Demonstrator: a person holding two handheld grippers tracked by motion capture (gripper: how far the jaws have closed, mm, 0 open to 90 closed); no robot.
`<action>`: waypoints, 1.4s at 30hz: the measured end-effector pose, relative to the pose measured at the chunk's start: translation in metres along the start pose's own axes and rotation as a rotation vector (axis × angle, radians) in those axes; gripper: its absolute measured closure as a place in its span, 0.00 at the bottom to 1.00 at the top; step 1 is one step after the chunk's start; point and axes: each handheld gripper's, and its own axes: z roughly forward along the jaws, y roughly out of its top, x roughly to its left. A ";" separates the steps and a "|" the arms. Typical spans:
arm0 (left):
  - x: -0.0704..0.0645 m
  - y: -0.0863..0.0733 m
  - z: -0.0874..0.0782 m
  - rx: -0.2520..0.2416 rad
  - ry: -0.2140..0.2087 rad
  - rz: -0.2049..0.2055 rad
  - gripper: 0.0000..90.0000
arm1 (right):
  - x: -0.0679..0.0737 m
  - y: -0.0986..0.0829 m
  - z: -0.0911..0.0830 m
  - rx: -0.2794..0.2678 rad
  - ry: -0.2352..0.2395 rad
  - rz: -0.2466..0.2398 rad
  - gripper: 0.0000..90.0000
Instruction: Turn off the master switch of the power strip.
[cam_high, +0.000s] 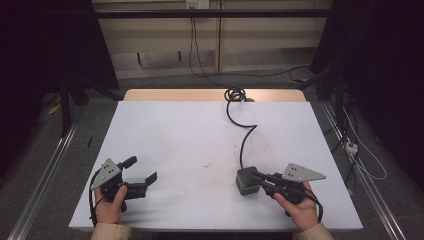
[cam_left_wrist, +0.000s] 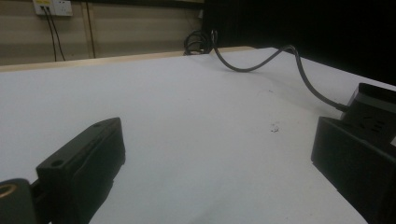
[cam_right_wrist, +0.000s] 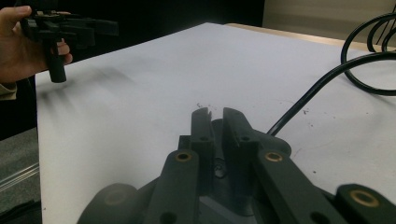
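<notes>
1. Near the right front of the white table, seen from the high view, the right gripper reaches left over a dark grey power block, and its jaw tips lie on the block's top
2. From that block a black cable runs up the table in a loose S to a coil at the far edge
3. At the left front corner the left gripper is held just above the table, with its two jaws spread wide apart and nothing between them
4. Low along the table, the left gripper view shows what the high view cannot: the block's upper face has socket slots, and the cable enters its far side; the block sits just behind that gripper's right jaw and well clear of the gap
5. Looking down its own jaws, the right gripper view shows them drawn close, with only a thin slit left between the tips; they lie over the block, and whether they pinch any part of it I cannot tell
6. Far left in that same view, the person's other hand grips the left gripper above the table, well apart from the block
</notes>
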 end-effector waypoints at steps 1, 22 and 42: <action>0.000 0.000 0.000 0.000 0.000 -0.001 0.03 | 0.000 0.000 0.000 0.001 0.000 0.002 0.93; 0.000 0.000 0.000 -0.001 -0.002 -0.001 0.03 | -0.002 -0.001 0.001 0.020 0.011 0.001 0.99; 0.000 0.000 0.000 -0.001 -0.001 -0.001 0.03 | -0.002 -0.002 0.004 0.058 0.004 -0.005 1.00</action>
